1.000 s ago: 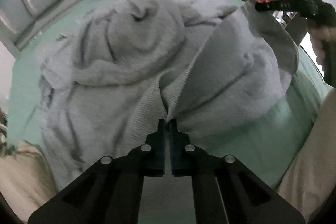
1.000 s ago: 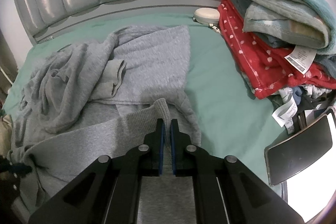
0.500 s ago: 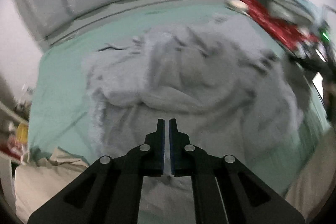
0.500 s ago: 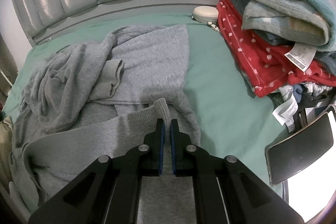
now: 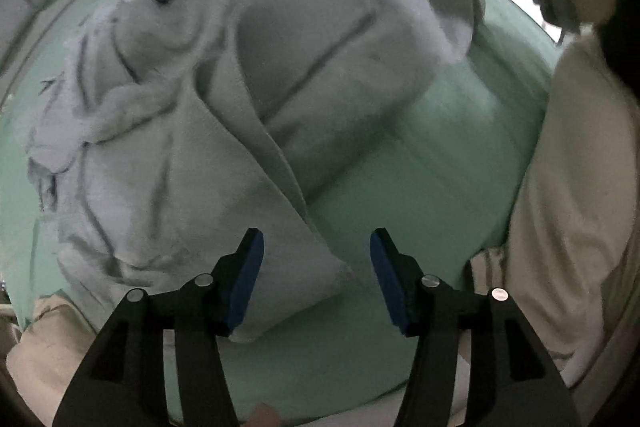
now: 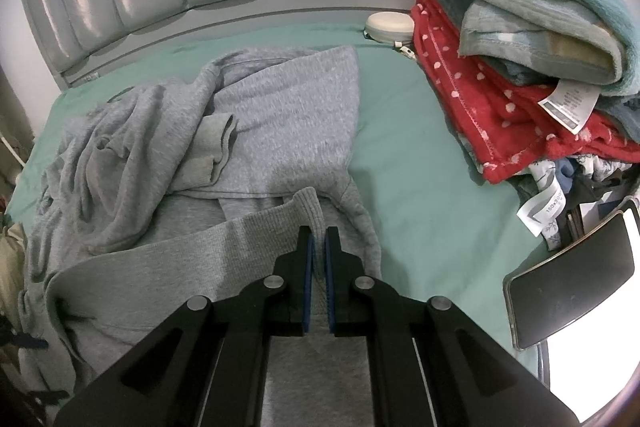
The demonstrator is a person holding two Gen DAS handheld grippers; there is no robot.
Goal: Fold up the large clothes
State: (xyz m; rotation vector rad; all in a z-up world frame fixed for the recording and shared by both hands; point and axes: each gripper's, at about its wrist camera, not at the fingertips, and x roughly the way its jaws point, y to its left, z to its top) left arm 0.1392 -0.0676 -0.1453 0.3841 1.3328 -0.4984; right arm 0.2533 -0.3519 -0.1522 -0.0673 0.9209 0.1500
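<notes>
Grey knit sweatshirt (image 5: 224,107) sprawls crumpled over the mint green bedsheet (image 5: 432,163) in the left wrist view, and the big change is that the left gripper (image 5: 316,275), which was pinched shut on the fabric a second ago, is now opening its jaws; a folded corner of the sweatshirt lies below and between the blue pads (image 5: 250,279), but nothing's pressed, so it looks like that side has just been dropped in place. Over in the right wrist view, the right gripper (image 6: 317,267) hasn't budged: jaws clamped tight on the ribbed hem of the sweatshirt, holding it off the sheet, with the red polka-dot blanket (image 6: 492,107) stacked well off to the right.
</notes>
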